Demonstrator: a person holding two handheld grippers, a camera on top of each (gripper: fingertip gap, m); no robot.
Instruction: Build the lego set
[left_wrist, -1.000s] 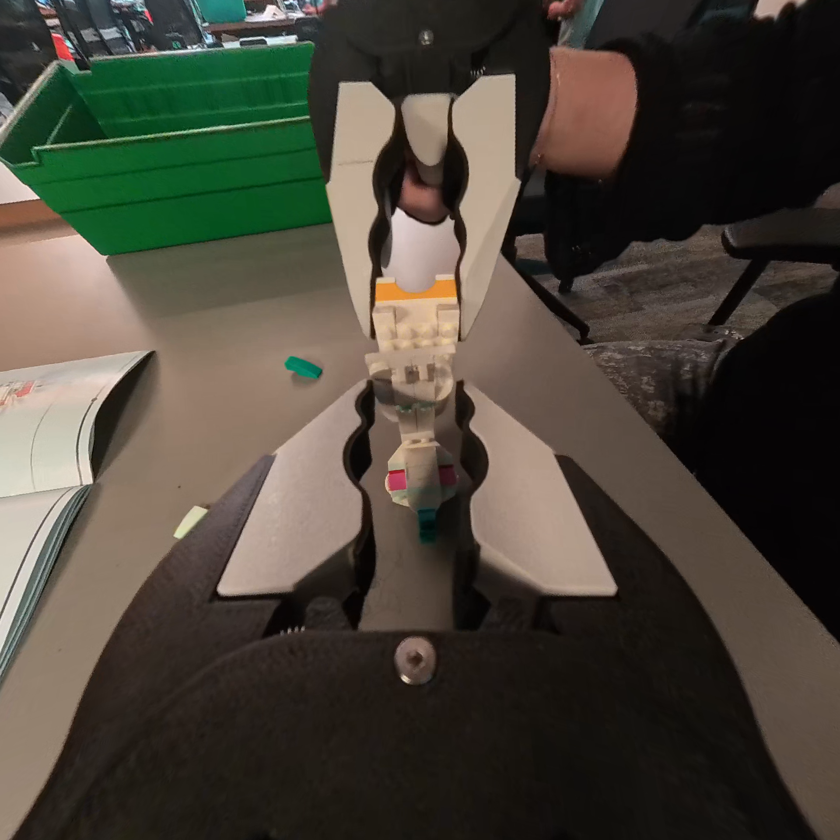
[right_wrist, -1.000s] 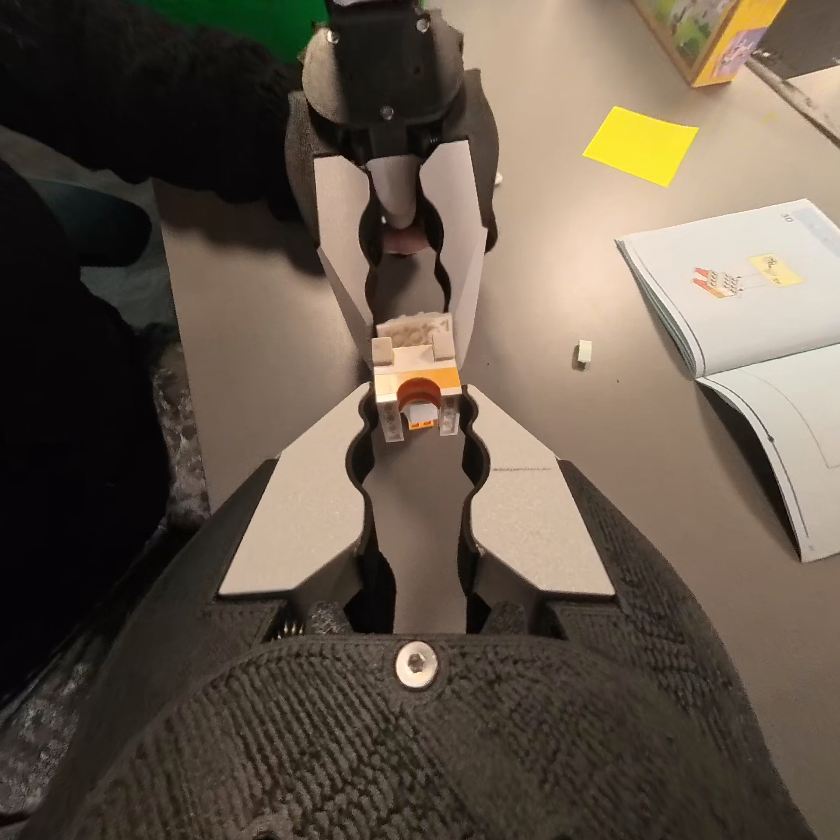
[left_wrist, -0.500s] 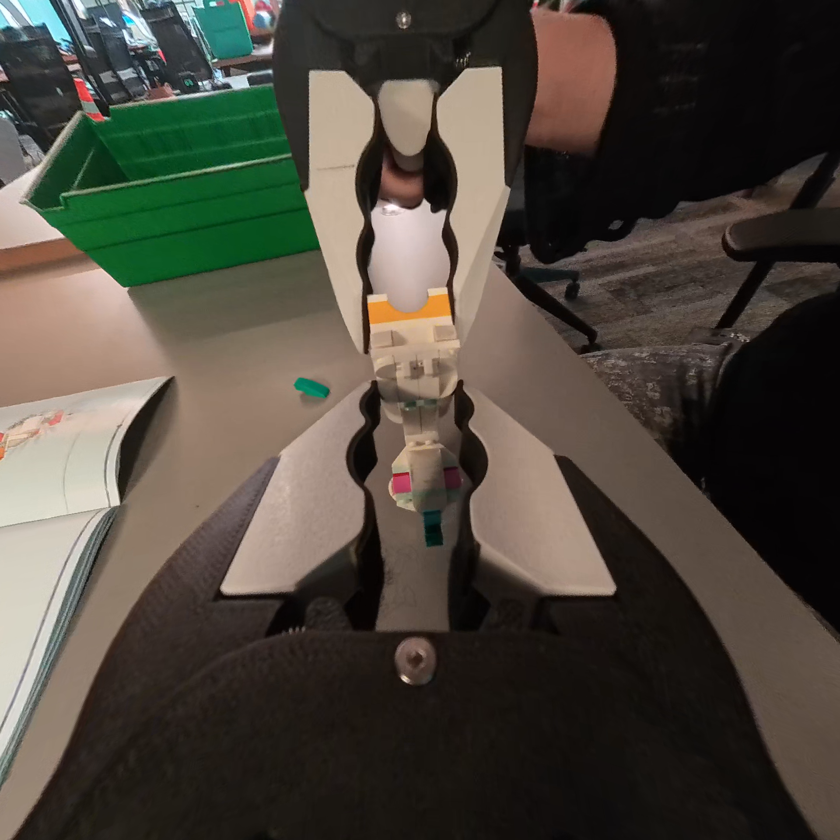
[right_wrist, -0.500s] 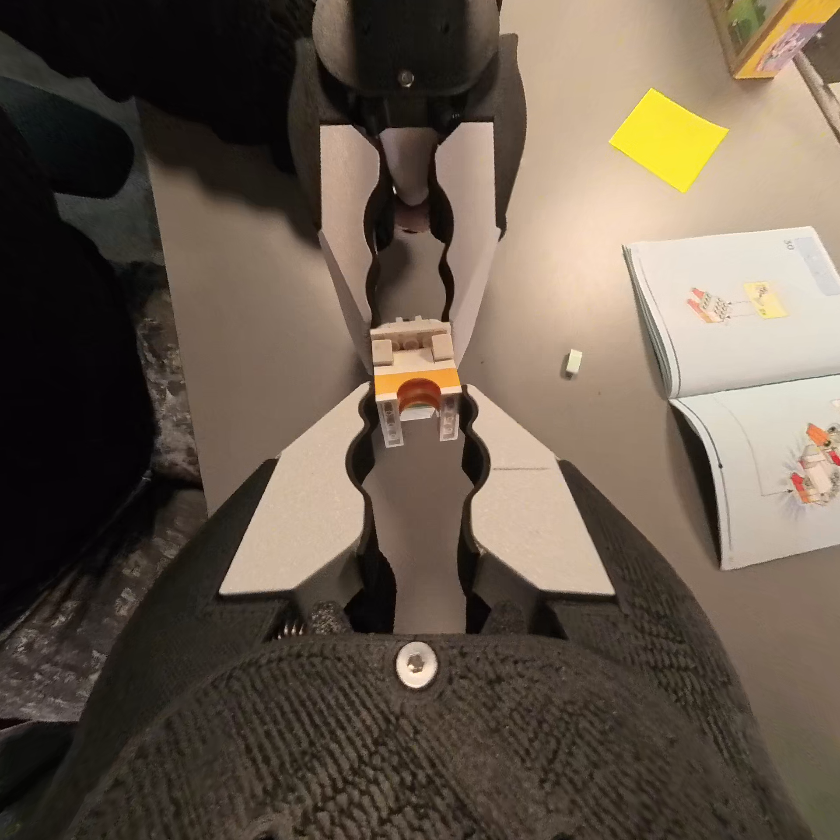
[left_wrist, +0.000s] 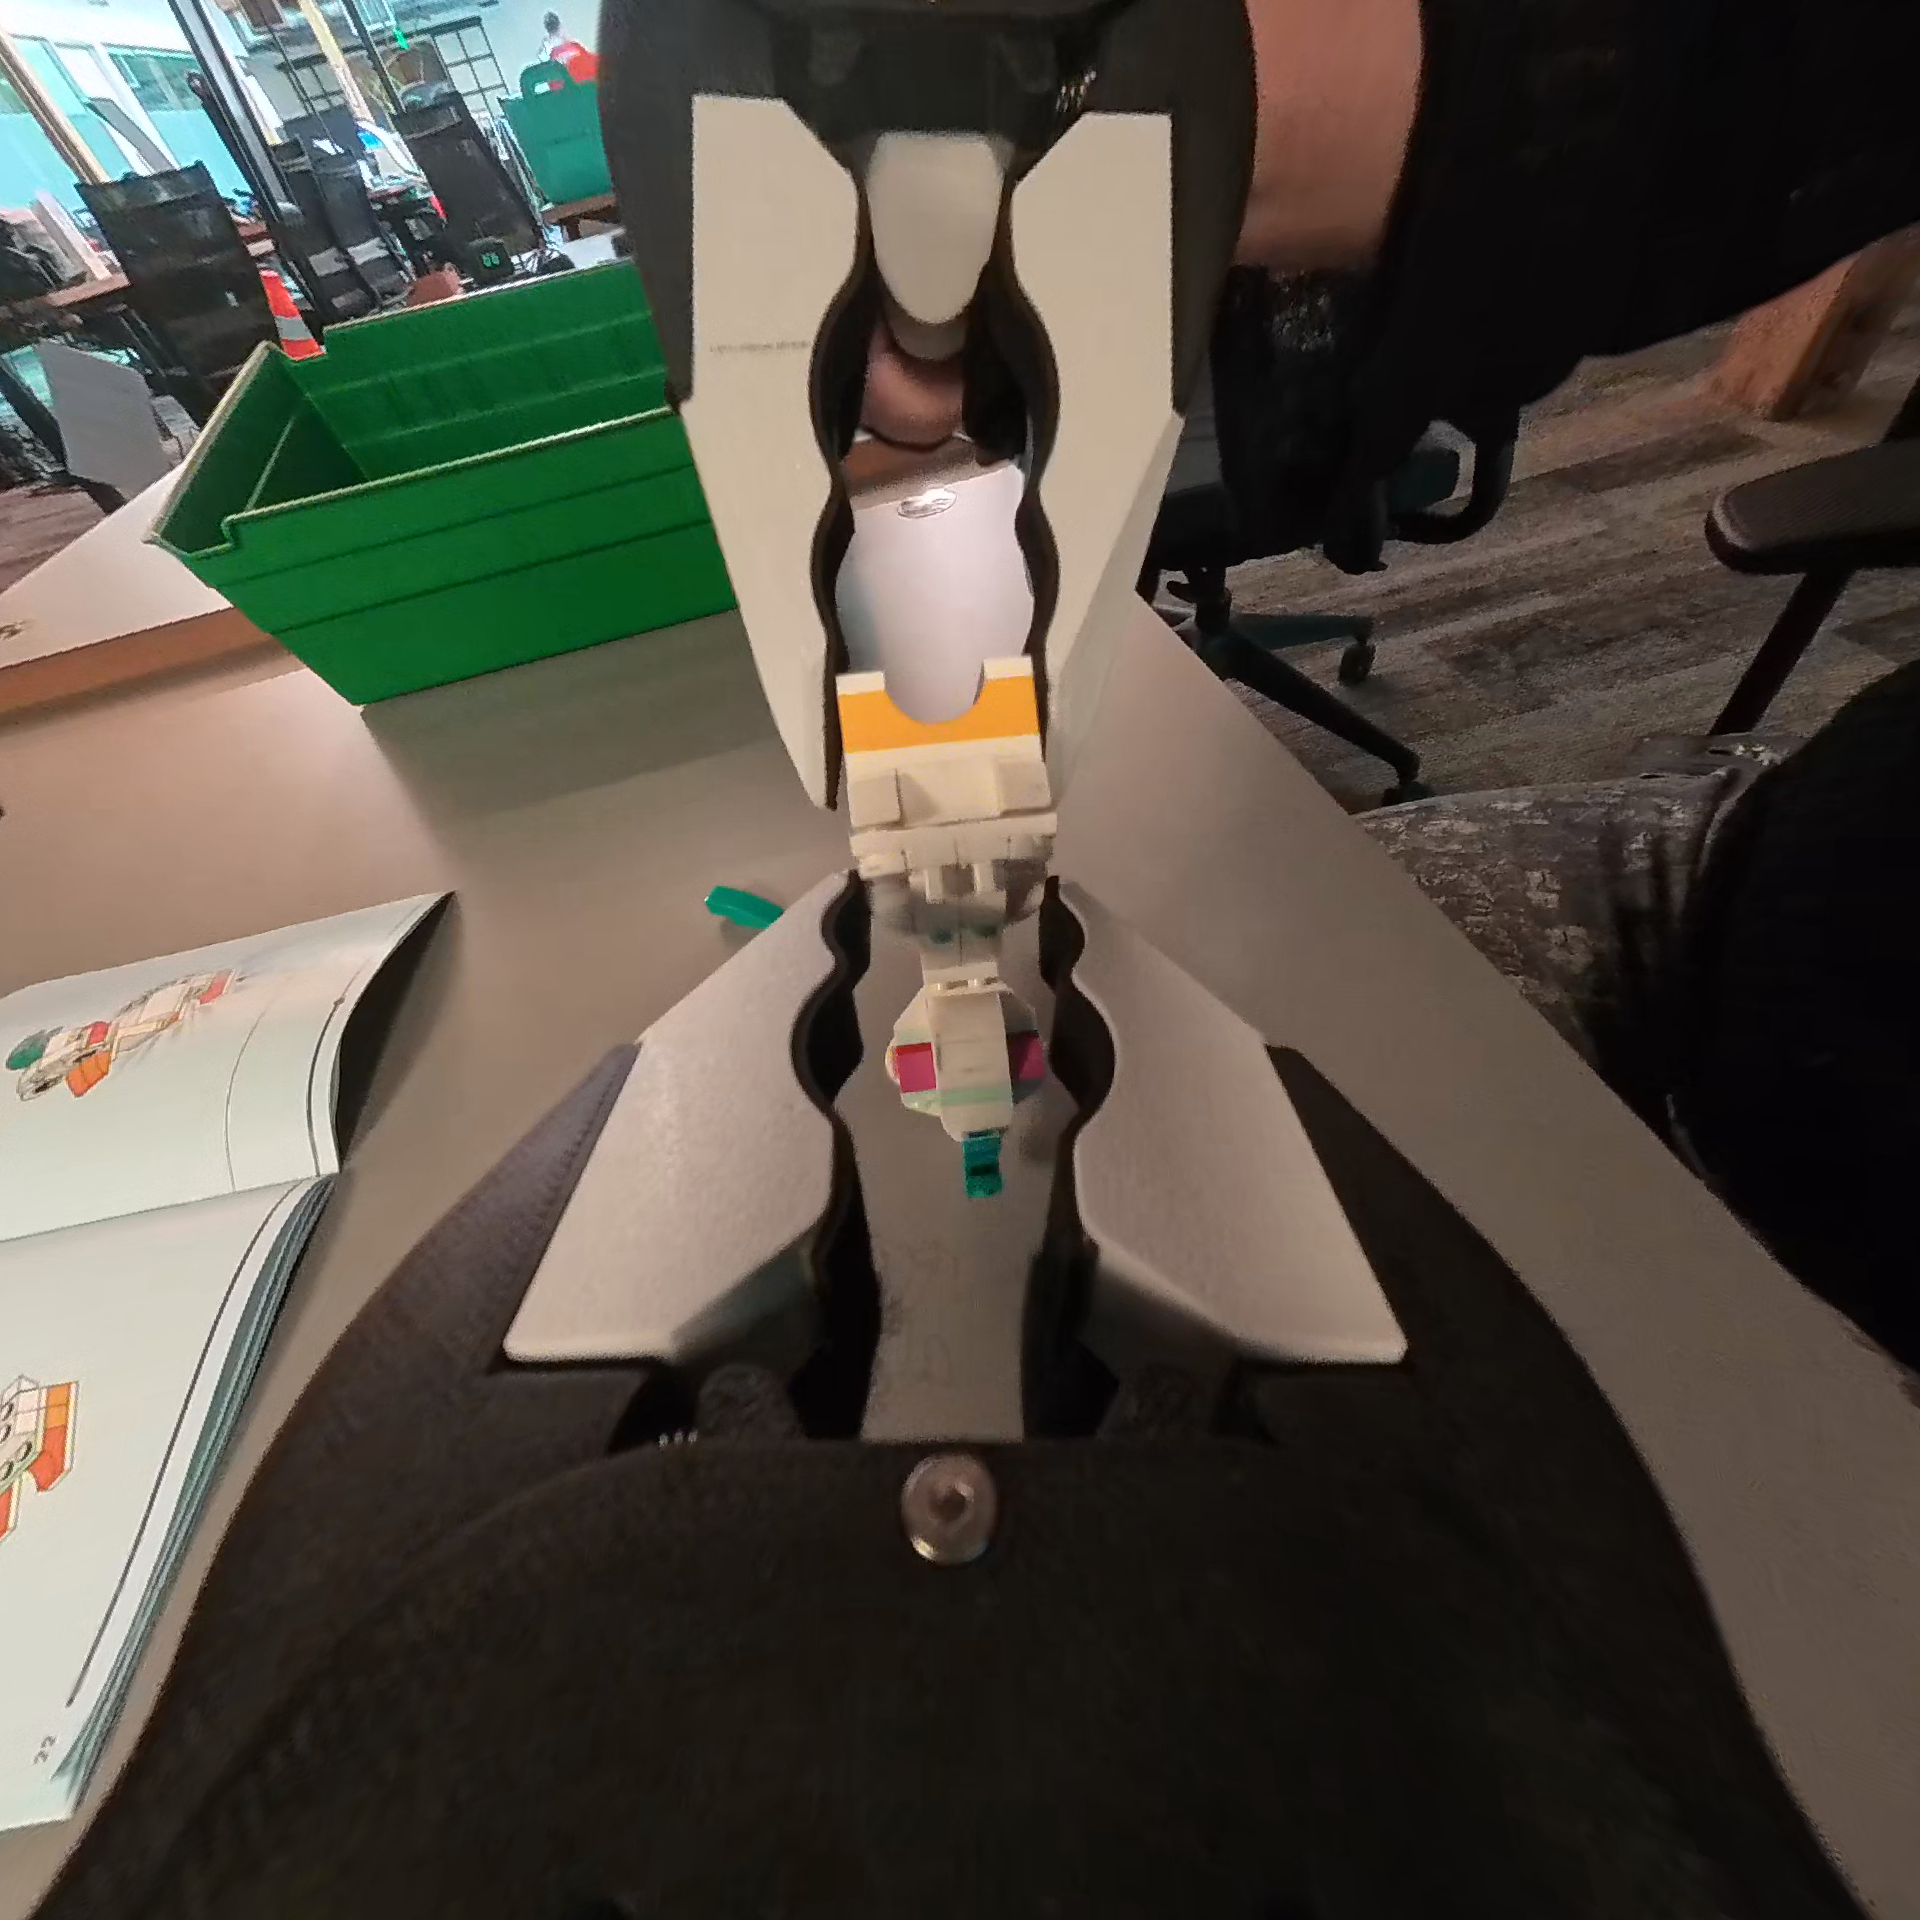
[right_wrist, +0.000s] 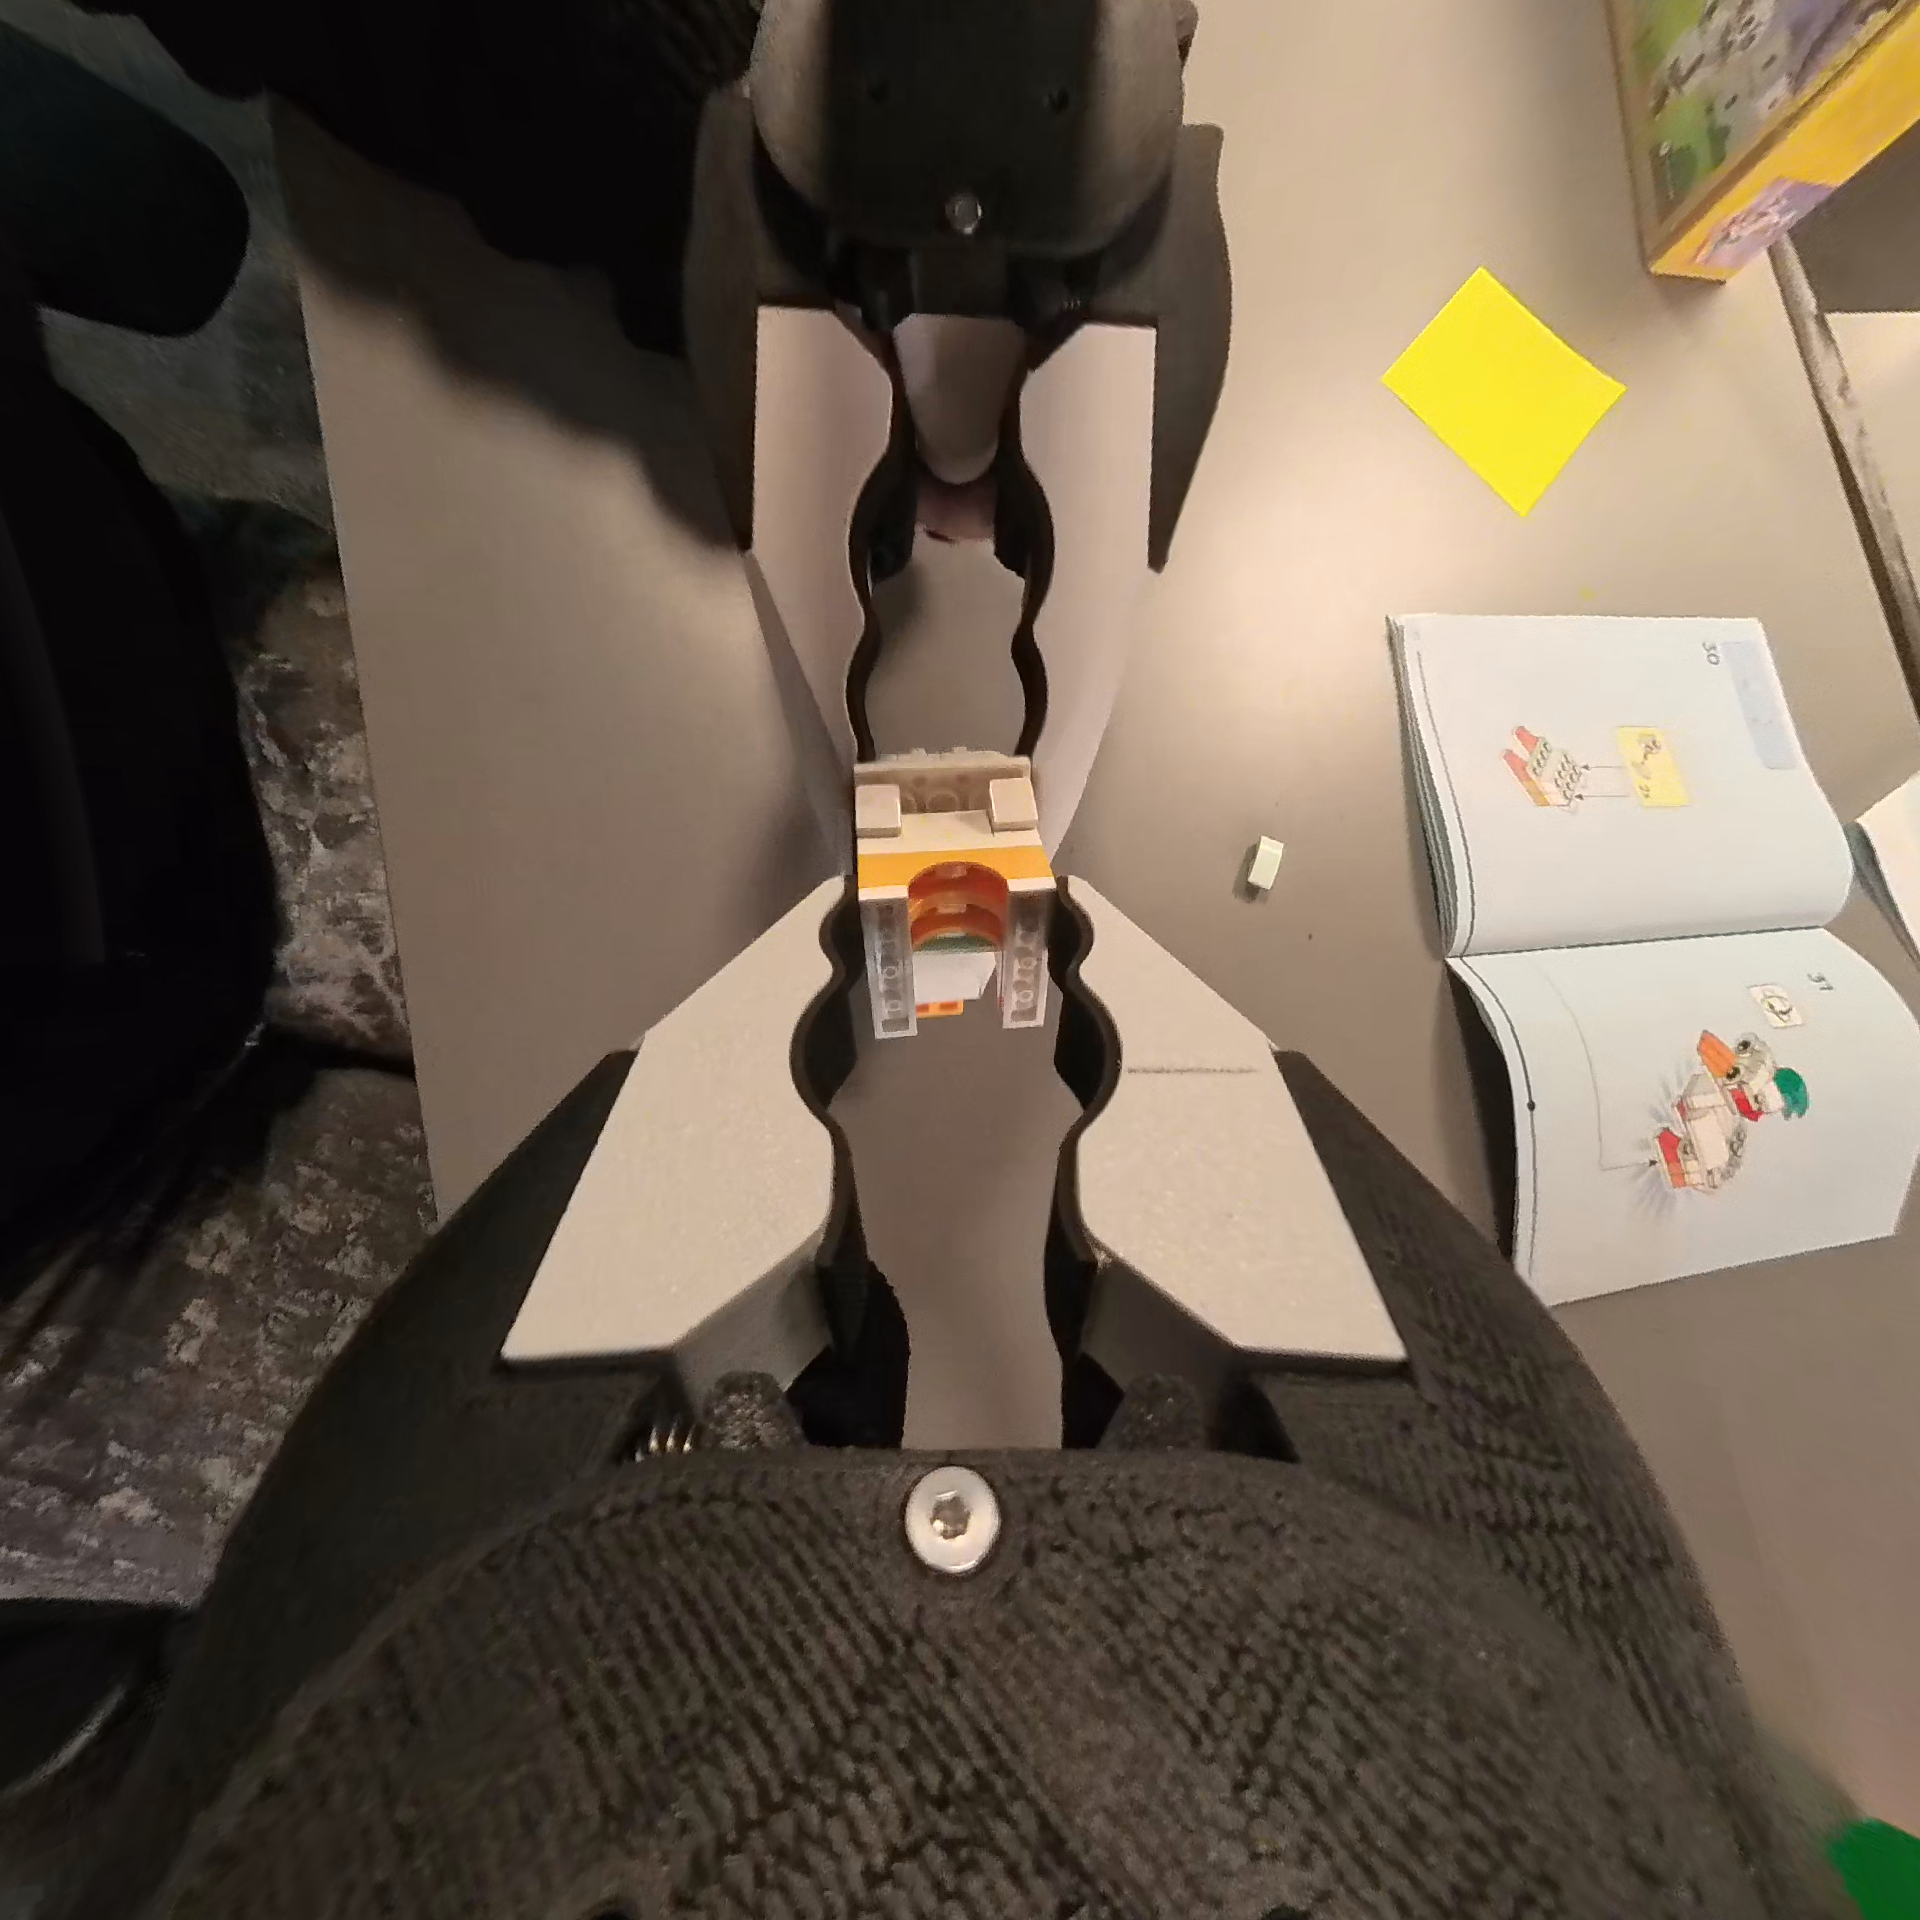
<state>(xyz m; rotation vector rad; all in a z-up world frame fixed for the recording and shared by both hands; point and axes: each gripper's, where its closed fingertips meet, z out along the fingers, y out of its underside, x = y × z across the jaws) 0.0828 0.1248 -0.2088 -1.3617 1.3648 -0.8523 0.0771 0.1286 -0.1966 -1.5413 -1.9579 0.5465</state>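
In the left wrist view my left gripper (left_wrist: 951, 899) is shut on a small white lego figure (left_wrist: 961, 1049) with pink and teal parts, which reaches back between the fingers. My right gripper (left_wrist: 940, 774) comes from above, shut on a white and orange lego block (left_wrist: 940, 748). The block and the figure touch end to end, above the grey table (left_wrist: 582, 810). In the right wrist view my right gripper (right_wrist: 954, 899) grips the orange and white block (right_wrist: 951, 914), and the left gripper (right_wrist: 945, 769) faces it from the top.
Stacked green bins (left_wrist: 468, 499) stand at the back left. An open instruction booklet (left_wrist: 156, 1091) lies at the left, also in the right wrist view (right_wrist: 1662, 935). A loose teal piece (left_wrist: 740, 904), a pale brick (right_wrist: 1265, 864), a yellow note (right_wrist: 1501, 390) and a box (right_wrist: 1766, 125) lie around. The table edge and a chair (left_wrist: 1818, 520) are at the right. The grippers are tip to tip, or close to it.
Both grippers have tilted and shifted together over the table, with the block and the figure still pressed end to end. Both grips are unchanged.
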